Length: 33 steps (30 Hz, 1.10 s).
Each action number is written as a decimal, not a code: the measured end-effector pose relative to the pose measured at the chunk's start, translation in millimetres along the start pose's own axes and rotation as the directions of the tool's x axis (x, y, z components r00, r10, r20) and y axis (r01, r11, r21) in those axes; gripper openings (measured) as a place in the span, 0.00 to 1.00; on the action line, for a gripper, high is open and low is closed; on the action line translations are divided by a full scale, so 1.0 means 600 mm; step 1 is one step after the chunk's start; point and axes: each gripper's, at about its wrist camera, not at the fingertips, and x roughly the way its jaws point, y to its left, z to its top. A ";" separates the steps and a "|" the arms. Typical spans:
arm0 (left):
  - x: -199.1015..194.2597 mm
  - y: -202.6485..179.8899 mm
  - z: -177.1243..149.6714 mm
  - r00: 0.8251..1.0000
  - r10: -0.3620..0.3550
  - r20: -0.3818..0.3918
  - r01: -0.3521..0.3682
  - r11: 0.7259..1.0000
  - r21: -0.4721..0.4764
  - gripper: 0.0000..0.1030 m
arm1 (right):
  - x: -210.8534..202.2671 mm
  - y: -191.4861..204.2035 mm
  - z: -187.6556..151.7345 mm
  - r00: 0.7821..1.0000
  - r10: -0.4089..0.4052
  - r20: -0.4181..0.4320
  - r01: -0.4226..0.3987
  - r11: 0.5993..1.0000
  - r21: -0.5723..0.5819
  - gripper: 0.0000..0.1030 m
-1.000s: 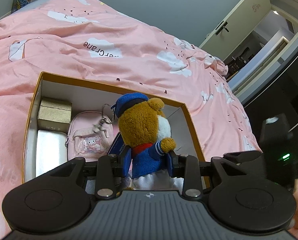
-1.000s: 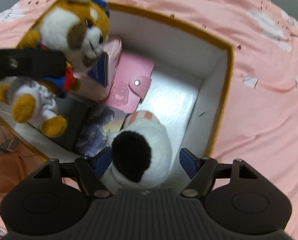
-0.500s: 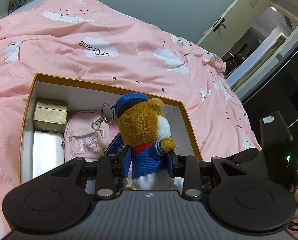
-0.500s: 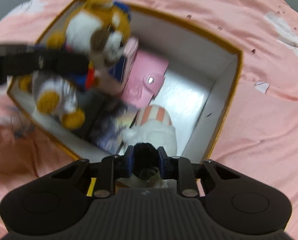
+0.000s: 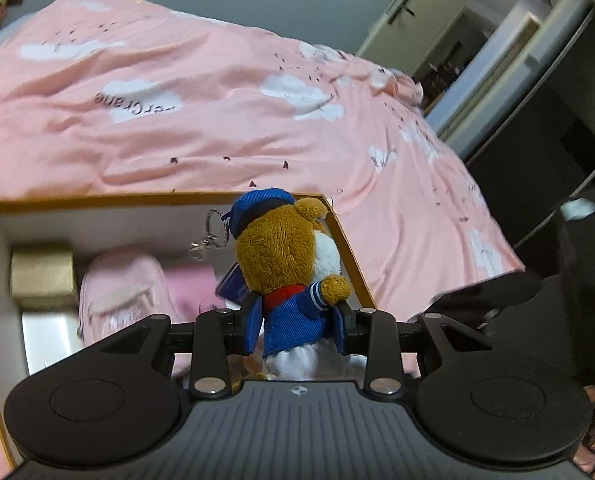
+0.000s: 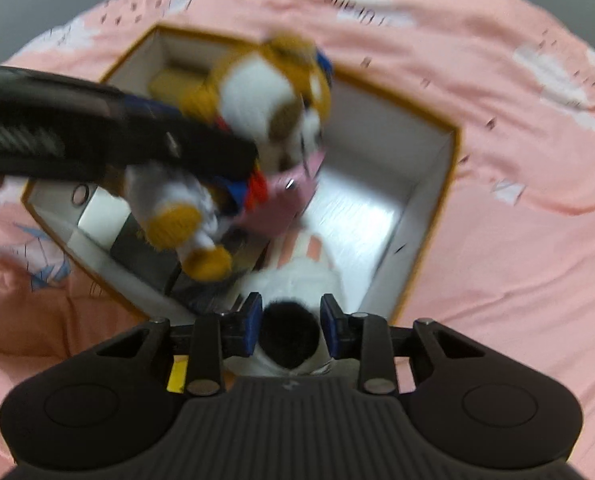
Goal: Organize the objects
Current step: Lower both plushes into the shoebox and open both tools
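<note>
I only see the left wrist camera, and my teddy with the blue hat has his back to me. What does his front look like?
Observer: In the right wrist camera, the teddy bear has a white face with a brown patch, and yellow-orange feet dangling over the box.
Child: What's the other gripper doing?
Observer: The right gripper is closed on a white plush toy, with its pads on either side of the toy's black patch. Its jaws have just eased open slightly.
Child: Is that toy in the box?
Observer: It is over the box's near corner, orange-striped end pointing in. I cannot tell whether it touches the bottom.
</note>
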 end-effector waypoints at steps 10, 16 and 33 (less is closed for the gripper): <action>0.090 -0.018 0.029 0.984 0.090 -0.156 -0.085 0.996 0.041 0.38 | -0.032 -0.025 0.001 0.987 -0.090 0.132 0.090 0.996 0.010 0.33; 0.096 0.033 0.015 0.997 0.035 -0.072 -0.058 0.938 -0.341 0.38 | -0.035 -0.041 -0.014 0.978 -0.108 0.180 0.103 0.994 0.040 0.33; 0.161 0.051 -0.008 0.992 -0.067 -0.107 0.013 0.897 -0.442 0.66 | -0.018 -0.036 -0.017 0.971 -0.157 0.183 0.163 0.986 -0.021 0.32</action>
